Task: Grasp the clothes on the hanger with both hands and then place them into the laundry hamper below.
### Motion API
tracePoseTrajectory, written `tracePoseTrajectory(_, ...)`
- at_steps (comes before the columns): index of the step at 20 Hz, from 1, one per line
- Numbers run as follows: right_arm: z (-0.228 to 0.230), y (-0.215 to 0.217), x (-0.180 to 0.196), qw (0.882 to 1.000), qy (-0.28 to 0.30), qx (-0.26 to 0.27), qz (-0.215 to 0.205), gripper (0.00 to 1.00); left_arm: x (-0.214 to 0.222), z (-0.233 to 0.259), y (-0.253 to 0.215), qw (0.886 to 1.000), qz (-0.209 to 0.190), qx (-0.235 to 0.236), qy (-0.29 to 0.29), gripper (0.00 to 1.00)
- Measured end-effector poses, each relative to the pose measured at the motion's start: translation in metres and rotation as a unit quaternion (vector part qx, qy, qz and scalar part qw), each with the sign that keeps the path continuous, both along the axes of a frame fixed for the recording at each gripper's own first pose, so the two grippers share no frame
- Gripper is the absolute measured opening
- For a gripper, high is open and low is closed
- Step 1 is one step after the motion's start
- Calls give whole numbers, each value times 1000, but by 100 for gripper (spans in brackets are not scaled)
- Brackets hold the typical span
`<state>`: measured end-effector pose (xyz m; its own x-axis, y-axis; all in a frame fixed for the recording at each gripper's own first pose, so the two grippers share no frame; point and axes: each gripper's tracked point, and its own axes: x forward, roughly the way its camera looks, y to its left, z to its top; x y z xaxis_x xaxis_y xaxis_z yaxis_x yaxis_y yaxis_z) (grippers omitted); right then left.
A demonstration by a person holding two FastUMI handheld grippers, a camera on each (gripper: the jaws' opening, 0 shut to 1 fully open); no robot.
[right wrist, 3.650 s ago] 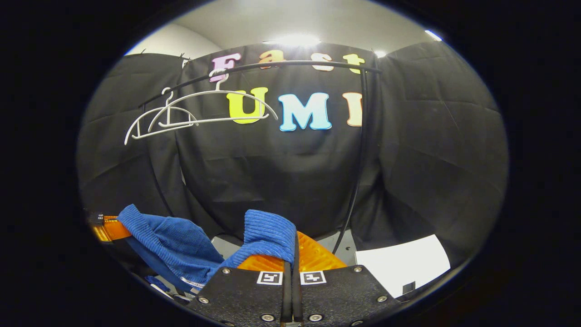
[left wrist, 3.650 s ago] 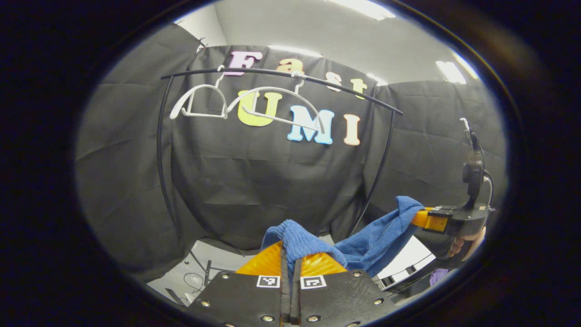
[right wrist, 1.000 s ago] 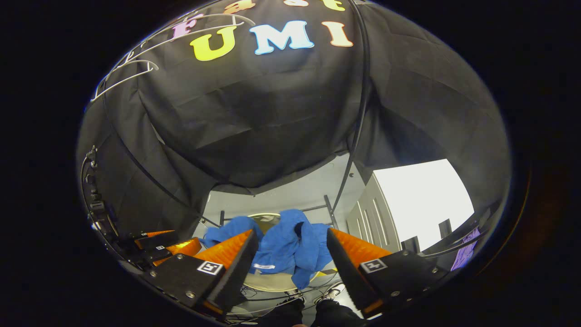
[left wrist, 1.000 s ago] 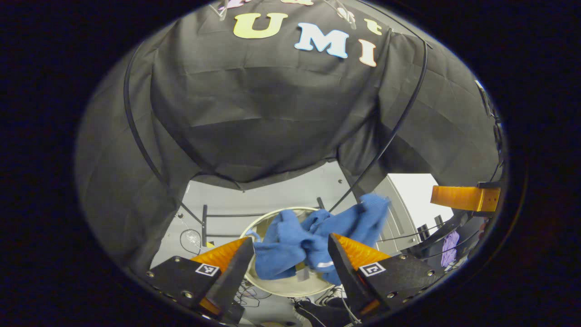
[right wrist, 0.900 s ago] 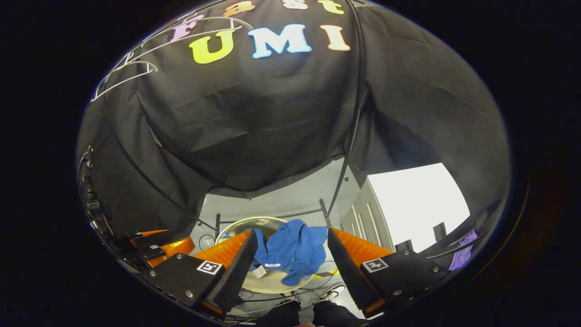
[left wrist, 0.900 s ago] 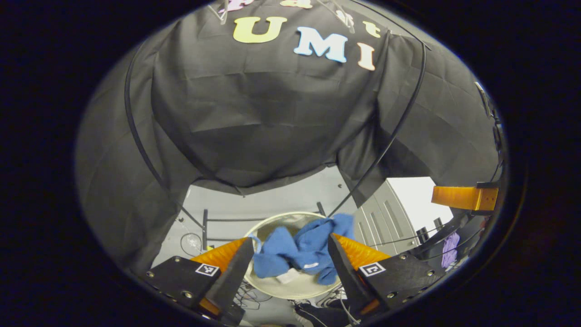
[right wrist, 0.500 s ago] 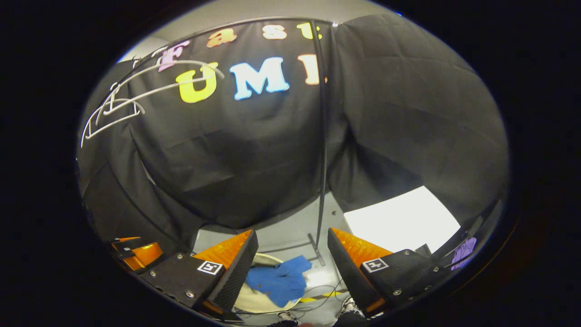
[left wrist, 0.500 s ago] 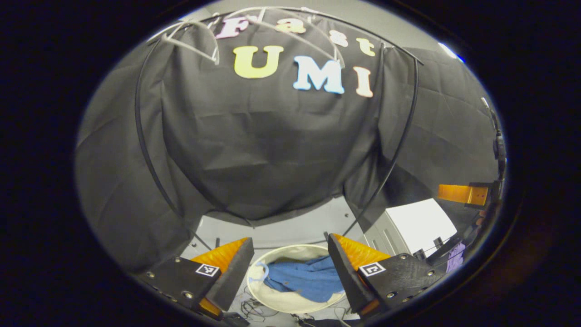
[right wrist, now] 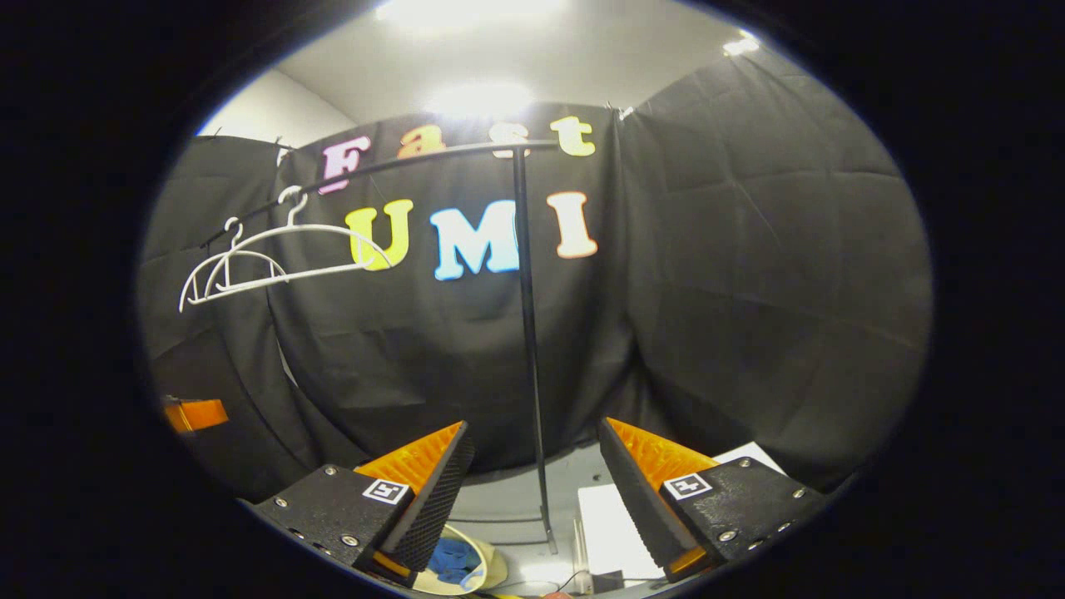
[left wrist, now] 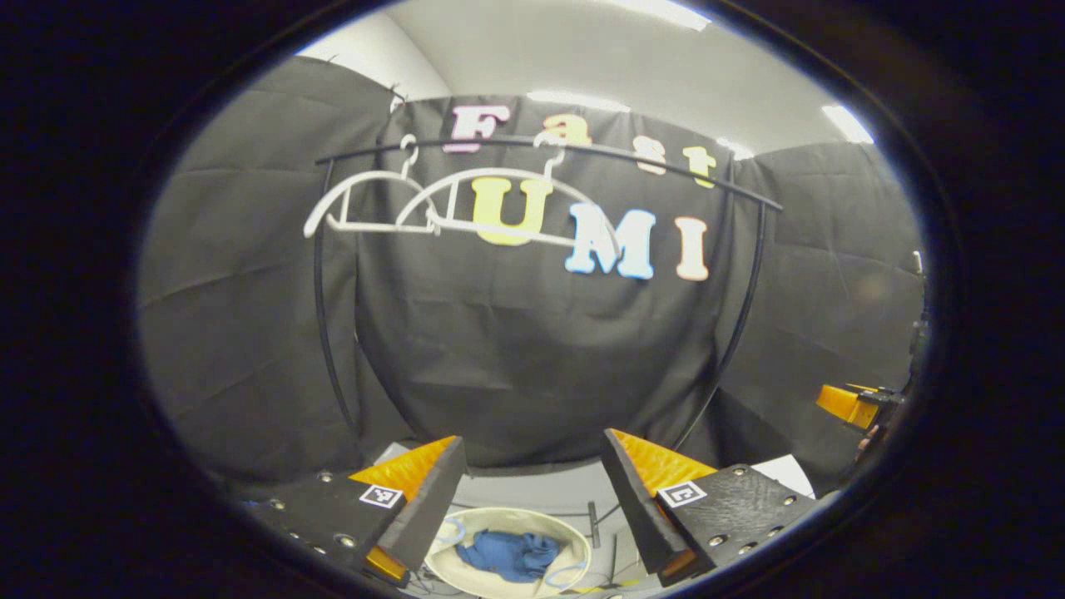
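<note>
Now I've released both, left gripper (left wrist: 532,487) and right gripper (right wrist: 532,482) spread empty, blue clothes (left wrist: 509,554) dropped inside hamper (left wrist: 466,574), task looks done.

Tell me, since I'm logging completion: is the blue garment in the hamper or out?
In: the blue garment lies crumpled inside the hamper.

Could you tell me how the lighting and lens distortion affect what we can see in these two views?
Left gripper view: the fisheye bows the black rail and its posts into arcs; ceiling lights glare softly; the blue garment in the hamper stays readable. Right gripper view: a ceiling light blooms above the wall, the white hangers are sharp, and the hamper is mostly hidden behind a finger.
</note>
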<state>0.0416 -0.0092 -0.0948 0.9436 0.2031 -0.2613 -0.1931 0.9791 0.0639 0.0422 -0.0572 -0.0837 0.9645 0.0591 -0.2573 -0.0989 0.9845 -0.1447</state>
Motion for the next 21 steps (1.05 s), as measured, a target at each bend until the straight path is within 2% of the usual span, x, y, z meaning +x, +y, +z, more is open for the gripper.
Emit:
tracePoseTrajectory(2,24,-17,5,1000,-26,15,8,92,-6,45,-19,999,19,16,-43,94)
tracePoseTrajectory(3,37,-25,6,999,-37,23,9,95,-19,70,-28,998,23,23,-61,93)
tracePoseTrajectory(7,89,-56,8,993,-102,50,-5,95,-62,131,-45,994,10,36,-107,94)
tracePoseTrajectory(10,125,-75,8,986,-160,38,-24,95,-81,168,-43,990,8,42,-132,94)
tracePoseTrajectory(14,135,-81,-7,985,-167,8,-37,95,-109,212,-14,985,24,38,-168,95)
tracePoseTrajectory(15,137,-85,-9,985,-167,3,-41,91,-113,218,-3,983,30,38,-175,95)
tracePoseTrajectory(16,138,-86,-12,985,-165,-1,-46,95,-115,223,9,981,38,41,-184,96)
tracePoseTrajectory(19,138,-87,-16,983,-170,-7,-62,95,-129,227,38,974,59,58,-209,96)
tracePoseTrajectory(21,135,-89,-22,983,-171,-7,-67,94,-132,218,51,974,65,53,-211,96)
